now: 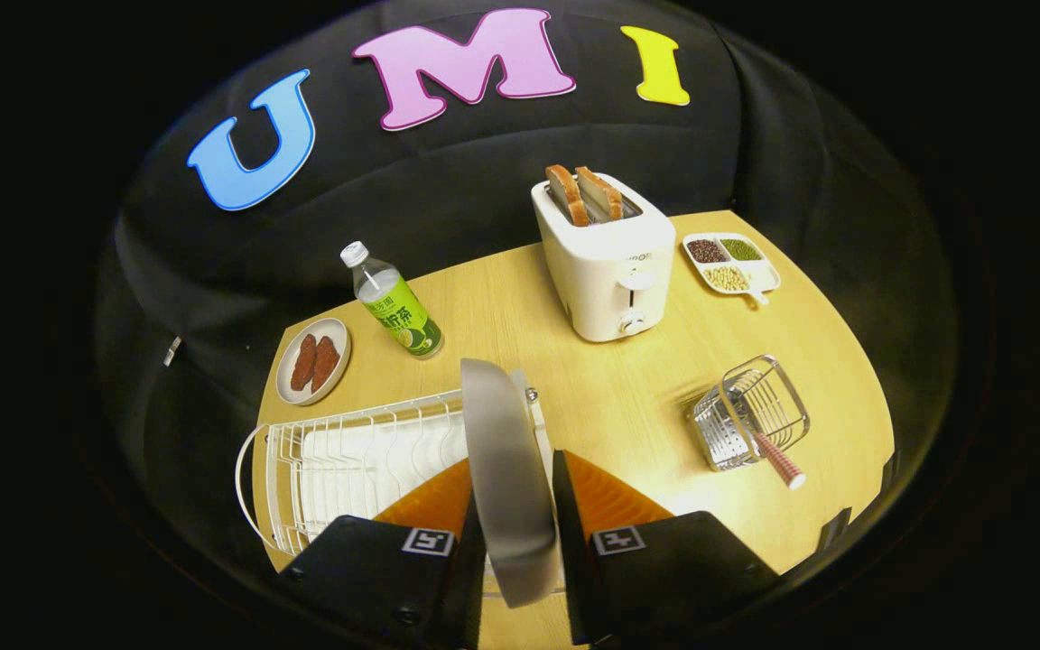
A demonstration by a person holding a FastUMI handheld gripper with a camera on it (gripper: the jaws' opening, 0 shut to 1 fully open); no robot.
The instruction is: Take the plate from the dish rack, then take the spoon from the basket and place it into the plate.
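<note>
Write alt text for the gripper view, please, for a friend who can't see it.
The gripper holds a grey plate on edge between its two fingers, at the right end of a white dish rack on a wooden table. To the right, a wire basket holds a spoon; beyond stand a toaster with bread, a green bottle and two snack dishes.

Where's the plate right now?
Gripper view: the plate stands on edge, clamped between the fingers, at the dish rack's right end.

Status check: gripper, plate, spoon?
Gripper shut on plate, held on edge beside the dish rack. Spoon in wire basket, untouched. Bare table between; toaster stands beyond.
</note>
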